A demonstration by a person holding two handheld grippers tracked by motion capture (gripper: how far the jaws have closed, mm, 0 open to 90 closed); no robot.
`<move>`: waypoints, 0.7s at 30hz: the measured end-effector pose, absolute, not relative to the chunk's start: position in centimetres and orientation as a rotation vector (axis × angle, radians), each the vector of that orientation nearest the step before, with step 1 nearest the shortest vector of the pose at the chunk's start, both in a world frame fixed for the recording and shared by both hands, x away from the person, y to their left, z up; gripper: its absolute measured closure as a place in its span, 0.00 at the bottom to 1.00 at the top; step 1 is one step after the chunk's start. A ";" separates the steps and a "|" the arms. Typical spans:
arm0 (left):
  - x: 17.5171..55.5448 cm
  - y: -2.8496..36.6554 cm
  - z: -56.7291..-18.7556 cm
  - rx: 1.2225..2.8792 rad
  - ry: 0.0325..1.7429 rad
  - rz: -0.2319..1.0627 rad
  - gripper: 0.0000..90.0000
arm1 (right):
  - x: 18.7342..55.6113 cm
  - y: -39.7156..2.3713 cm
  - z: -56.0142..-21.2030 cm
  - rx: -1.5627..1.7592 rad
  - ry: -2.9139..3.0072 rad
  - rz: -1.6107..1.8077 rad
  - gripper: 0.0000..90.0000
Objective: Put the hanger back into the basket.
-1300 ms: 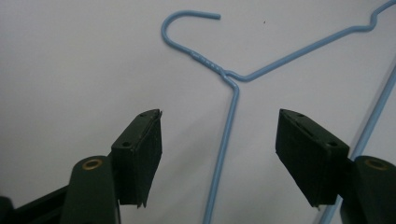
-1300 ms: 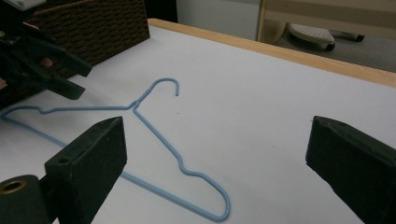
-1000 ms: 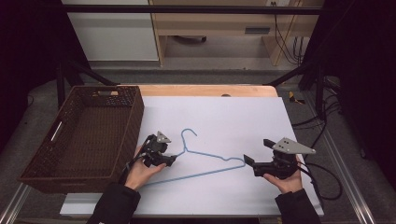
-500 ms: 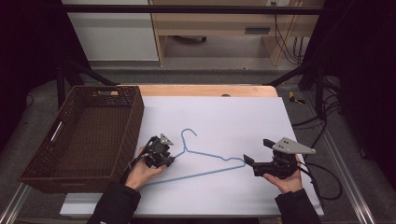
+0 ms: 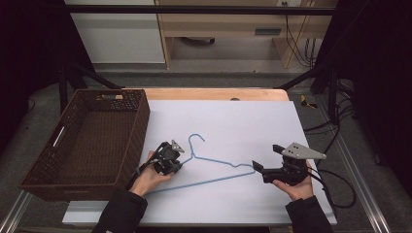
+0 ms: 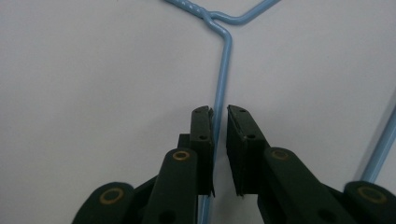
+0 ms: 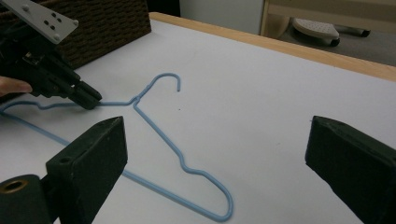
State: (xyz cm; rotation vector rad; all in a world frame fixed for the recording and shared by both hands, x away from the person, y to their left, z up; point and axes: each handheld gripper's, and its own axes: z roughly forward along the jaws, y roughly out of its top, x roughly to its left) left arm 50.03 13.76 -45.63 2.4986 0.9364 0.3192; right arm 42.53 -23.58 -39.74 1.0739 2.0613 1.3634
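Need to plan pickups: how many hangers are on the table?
1. The blue wire hanger lies flat on the white table, between the left gripper and right gripper.

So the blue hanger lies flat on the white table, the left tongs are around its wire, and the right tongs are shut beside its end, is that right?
Not quite: the right tongs are wide open, as the right gripper view shows. The blue hanger does lie flat on the white table, with the left tongs around its wire.

hanger (image 6: 223, 60) wire hidden beneath left claw (image 6: 220, 140), basket (image 7: 93, 23) cut off by frame edge
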 end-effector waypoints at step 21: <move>49.8 13.2 -45.3 2.546 0.902 0.348 0.97 | 43.6 -22.6 -39.9 1.052 2.105 1.349 0.08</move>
